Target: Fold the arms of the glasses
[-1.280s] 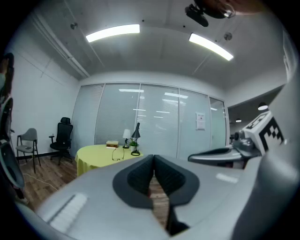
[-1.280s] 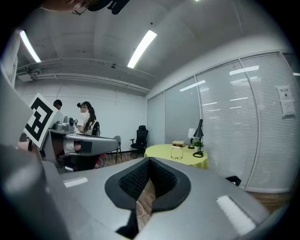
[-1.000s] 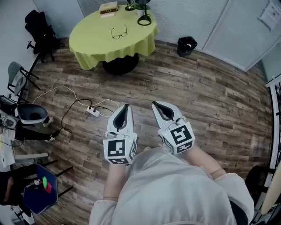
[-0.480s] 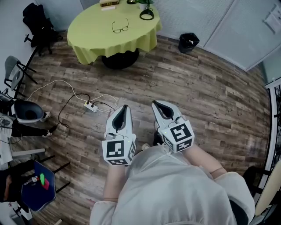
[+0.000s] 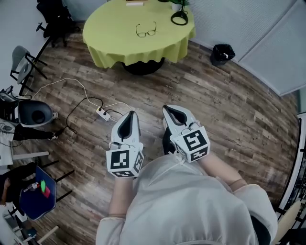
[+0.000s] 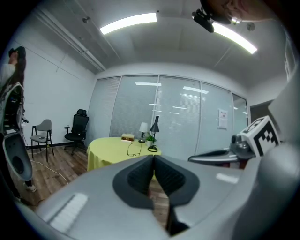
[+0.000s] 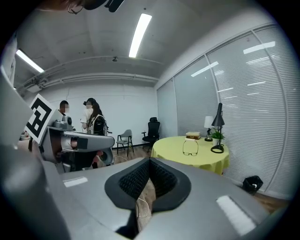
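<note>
Floorboards (image 5: 229, 110) have slid by as we near the table (image 5: 110, 45). Its glasses (image 5: 146, 30) lie well ahead of left gripper (image 5: 131, 114) and right gripper (image 5: 165, 108), both clenched empty; folding hasn't started.

The table (image 5: 110, 43) stood at the far end of the floor (image 5: 224, 110). The glasses (image 5: 146, 30) lay near its middle. Behind them, at the far edge, sat a book (image 5: 135, 3), with a lamp (image 5: 180, 18) to its right. A bin (image 5: 222, 54) stood on the floor right of the table, and 2 chairs (image 5: 22, 67) stood to its left. A power strip (image 5: 102, 113) lay between the table and the left gripper (image 5: 131, 115). The right gripper (image 5: 168, 110) was just beside the left one, both well apart from the table.
</note>
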### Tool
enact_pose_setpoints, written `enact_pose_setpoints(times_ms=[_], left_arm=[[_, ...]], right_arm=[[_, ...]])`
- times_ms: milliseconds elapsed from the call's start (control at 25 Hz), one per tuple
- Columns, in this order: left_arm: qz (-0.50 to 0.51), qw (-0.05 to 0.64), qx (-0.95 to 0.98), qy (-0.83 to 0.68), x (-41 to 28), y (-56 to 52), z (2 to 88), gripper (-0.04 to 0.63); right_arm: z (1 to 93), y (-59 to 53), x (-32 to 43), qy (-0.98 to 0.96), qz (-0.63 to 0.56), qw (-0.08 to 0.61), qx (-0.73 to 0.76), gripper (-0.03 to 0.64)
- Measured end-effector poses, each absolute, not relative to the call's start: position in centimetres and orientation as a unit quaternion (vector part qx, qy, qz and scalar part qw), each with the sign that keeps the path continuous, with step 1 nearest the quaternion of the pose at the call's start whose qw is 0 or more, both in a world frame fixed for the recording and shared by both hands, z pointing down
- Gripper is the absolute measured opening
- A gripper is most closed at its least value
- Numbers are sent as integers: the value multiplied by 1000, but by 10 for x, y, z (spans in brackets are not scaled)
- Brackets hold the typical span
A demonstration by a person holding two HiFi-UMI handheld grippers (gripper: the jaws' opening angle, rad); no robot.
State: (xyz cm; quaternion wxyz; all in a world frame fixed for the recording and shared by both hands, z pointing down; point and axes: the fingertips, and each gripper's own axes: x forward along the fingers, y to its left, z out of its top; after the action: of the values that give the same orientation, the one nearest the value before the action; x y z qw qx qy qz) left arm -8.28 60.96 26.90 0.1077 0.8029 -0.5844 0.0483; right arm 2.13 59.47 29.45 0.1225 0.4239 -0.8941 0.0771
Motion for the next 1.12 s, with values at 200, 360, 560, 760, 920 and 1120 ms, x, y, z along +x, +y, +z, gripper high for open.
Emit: enact_pose_setpoints(times_ms=[200,360,560,760,920,1120], left_arm=[[48,122,786,-605,-68,511,269,8],[51,118,780,-612,-49,436,264,7],[52,110,776,-619,-31,353,263,7],[68,122,772,-620,-29,298,277,8],[77,139,767,-622,-40,253,293,8],[85,157,772,-610,-58,181,313,7]], right_arm=[[299,491,44,-900,82,135,406,-2],[299,413,69,-900,87,142,403,-2],[303,333,95,-898,88,149,404,-2],[320,273,106,-893,109,165,405,-2],[328,225,98,-891,111,176,404,-2],[344,160,83,-881,118,196,413,-2]])
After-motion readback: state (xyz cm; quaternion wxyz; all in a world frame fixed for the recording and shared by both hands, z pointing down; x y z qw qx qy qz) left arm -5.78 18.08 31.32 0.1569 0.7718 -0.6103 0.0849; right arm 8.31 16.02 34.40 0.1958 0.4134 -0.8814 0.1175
